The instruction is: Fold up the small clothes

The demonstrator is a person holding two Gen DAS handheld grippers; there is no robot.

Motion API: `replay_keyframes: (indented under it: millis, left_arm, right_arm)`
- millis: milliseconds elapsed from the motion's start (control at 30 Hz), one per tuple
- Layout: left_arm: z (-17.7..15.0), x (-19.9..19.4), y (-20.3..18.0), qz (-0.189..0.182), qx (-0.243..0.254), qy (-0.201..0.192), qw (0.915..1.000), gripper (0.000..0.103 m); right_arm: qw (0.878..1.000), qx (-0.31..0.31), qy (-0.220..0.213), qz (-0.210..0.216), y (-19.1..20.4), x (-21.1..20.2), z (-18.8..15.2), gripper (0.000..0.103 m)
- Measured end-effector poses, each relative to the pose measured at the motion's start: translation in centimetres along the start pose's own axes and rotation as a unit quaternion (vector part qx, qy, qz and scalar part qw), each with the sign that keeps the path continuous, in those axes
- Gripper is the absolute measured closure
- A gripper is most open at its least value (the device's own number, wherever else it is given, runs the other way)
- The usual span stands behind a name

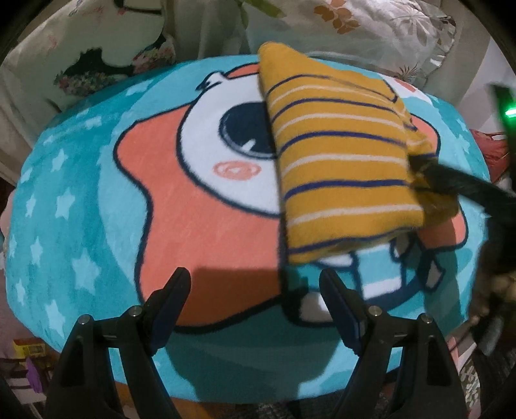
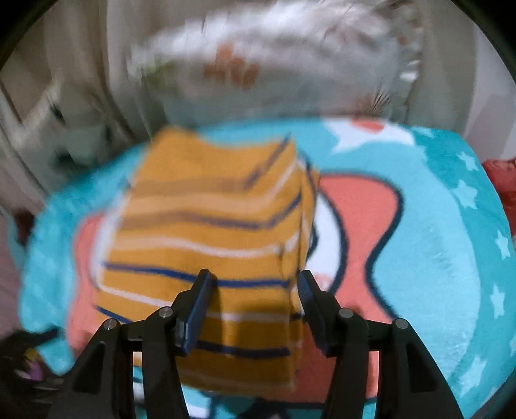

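A folded mustard-yellow garment with navy and white stripes [image 1: 342,167] lies on a teal cartoon blanket [image 1: 96,225] printed with white stars and a coral, big-eyed character. The blanket covers a rounded surface; what lies beneath it cannot be told. The garment sits toward the blanket's far right part in the left wrist view.

The left gripper [image 1: 254,290] hangs over the blanket's near part, jaws spread wide with nothing between them, just short of the garment's near edge.

The right gripper [image 2: 254,287] is over the garment's near right corner, jaws parted, striped cloth showing in the gap. This view is blurred; no pad can be seen pressing the cloth. Floral pillows [image 1: 371,29] lie past the blanket's far edge.
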State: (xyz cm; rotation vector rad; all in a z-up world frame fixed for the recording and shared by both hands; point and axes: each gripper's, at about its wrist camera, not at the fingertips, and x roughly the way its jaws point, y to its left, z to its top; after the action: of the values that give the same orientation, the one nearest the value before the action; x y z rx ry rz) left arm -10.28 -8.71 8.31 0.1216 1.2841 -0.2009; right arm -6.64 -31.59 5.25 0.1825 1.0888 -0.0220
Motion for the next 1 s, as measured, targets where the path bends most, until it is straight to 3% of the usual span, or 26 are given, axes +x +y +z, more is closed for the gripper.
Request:
replay_keyframes:
  millis: [133,233,367,500,567,633,733,867,1000]
  left_arm:
    - [-1.1,-0.4,1.8,0.003,-0.003,-0.003,1.0,0.022]
    - [-1.7,-0.7,3.1,0.002,-0.012,-0.002,0.9999,0.022]
    - [-2.2,-1.1,4.5,0.007,-0.023,-0.004,0.9997,0.022]
    - [-2.7,-1.7,5.6,0.009,-0.031,-0.009,0.9994,0.022]
    - [-3.1,-1.8,6.0,0.007,-0.035,-0.01,0.9993,0.022]
    - [-3.4,-1.8,6.3,0.005,-0.037,-0.01,0.9992,0.022]
    - [-3.7,-1.4,7.0,0.001,-0.051,-0.005,0.9987,0.022]
    - [-2.9,-1.2,7.2,-0.009,-0.066,-0.013,0.9977,0.022]
    - [0.1,-0.6,5.8,-0.027,-0.063,-0.039,0.9969,0.022]
  right_arm:
    - [0.999,0.026,0.012,-0.013,-0.1,-0.1,0.0,0.04]
    - [0.999,0.035,-0.022,-0.026,0.5,-3.1,0.9,0.039]
    - [0.998,0.001,-0.056,-0.023,3.6,-5.3,2.5,0.039]
    - [0.999,-0.035,-0.03,-0.013,6.4,-2.6,3.0,0.036]
    - [0.998,-0.058,0.029,-0.027,6.9,1.1,2.5,0.032]
    - [0.997,-0.06,0.026,-0.034,7.2,1.3,2.6,0.03]
    - [0.999,-0.044,0.014,-0.011,6.8,-0.8,3.5,0.03]
    - [0.999,-0.041,-0.021,-0.02,6.1,-2.7,4.2,0.03]
    - [0.999,-0.02,-0.027,-0.024,4.6,-2.8,4.1,0.03]
